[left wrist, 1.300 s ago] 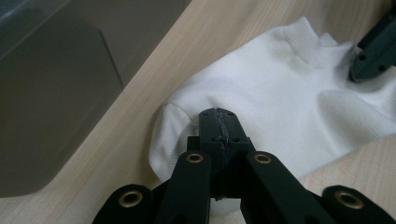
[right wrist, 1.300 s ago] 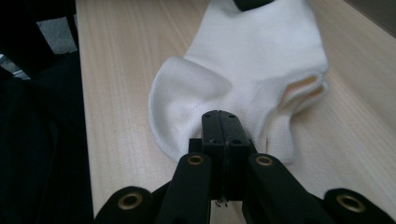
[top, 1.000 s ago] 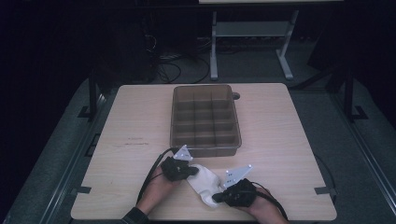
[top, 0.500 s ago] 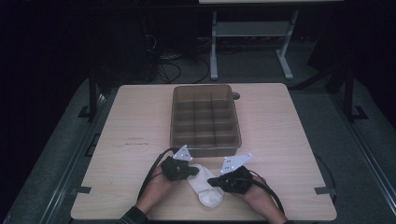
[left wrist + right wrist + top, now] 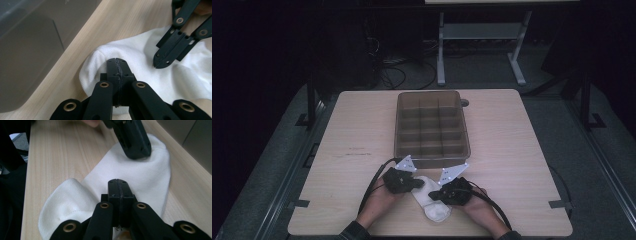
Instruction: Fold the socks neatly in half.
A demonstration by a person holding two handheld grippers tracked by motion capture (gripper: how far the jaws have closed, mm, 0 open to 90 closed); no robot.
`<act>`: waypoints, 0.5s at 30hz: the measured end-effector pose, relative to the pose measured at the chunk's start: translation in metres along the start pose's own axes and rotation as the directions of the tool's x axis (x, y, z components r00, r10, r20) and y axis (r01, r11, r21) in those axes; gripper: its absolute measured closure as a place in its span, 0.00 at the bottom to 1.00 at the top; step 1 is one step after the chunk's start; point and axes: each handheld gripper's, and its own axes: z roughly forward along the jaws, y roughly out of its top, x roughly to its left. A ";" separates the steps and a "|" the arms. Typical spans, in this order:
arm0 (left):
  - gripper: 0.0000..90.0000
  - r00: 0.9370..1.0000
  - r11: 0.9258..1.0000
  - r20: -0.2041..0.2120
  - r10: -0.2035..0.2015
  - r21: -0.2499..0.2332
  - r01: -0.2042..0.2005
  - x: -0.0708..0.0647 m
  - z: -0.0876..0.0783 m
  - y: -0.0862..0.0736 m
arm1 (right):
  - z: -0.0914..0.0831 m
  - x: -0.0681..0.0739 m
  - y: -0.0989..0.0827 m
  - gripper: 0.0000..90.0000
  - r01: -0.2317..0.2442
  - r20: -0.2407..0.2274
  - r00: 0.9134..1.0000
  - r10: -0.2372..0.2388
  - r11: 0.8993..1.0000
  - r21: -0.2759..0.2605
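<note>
Both forearms enter the high view from 6 o'clock, hands low on the light wooden table (image 5: 512, 130), angled in toward each other. Left black two-jaw gripper (image 5: 416, 184) points toward 3 o'clock; right black two-jaw gripper (image 5: 435, 195) points toward 9 o'clock, tips near each other over the white cotton sock (image 5: 432, 206).

Sock lies flat on the table near its 6 o'clock edge, between the two hands, just at 6 o'clock of the brown translucent plastic divided tray (image 5: 432, 127), apart from it.

Left gripper view: jaws pressed together, tip (image 5: 117, 62) resting on the sock's (image 5: 140, 57) rounded end; no fabric visibly pinched between the pads. The right gripper (image 5: 160, 61) comes in from 1 o'clock, tip down on the sock.

Right gripper view: jaws closed flat against each other, tip (image 5: 118, 183) over the sock's (image 5: 140, 175) middle, fold at 8 o'clock. The left gripper (image 5: 137, 151) presses the far end at 12 o'clock.
</note>
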 end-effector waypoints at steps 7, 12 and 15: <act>0.86 0.998 0.998 -0.043 -0.042 -0.056 0.039 0.010 -0.017 0.001 | -0.001 0.002 -0.002 1.00 0.009 -0.013 1.000 -0.009 1.000 0.006; 0.74 0.997 0.996 -0.034 -0.066 -0.060 0.064 0.010 -0.011 0.001 | -0.003 0.006 -0.004 1.00 0.016 -0.022 1.000 -0.016 1.000 0.008; 0.71 0.997 0.996 -0.035 -0.072 -0.047 0.071 0.009 -0.003 0.000 | -0.003 0.006 -0.005 1.00 0.018 -0.021 1.000 -0.017 1.000 0.007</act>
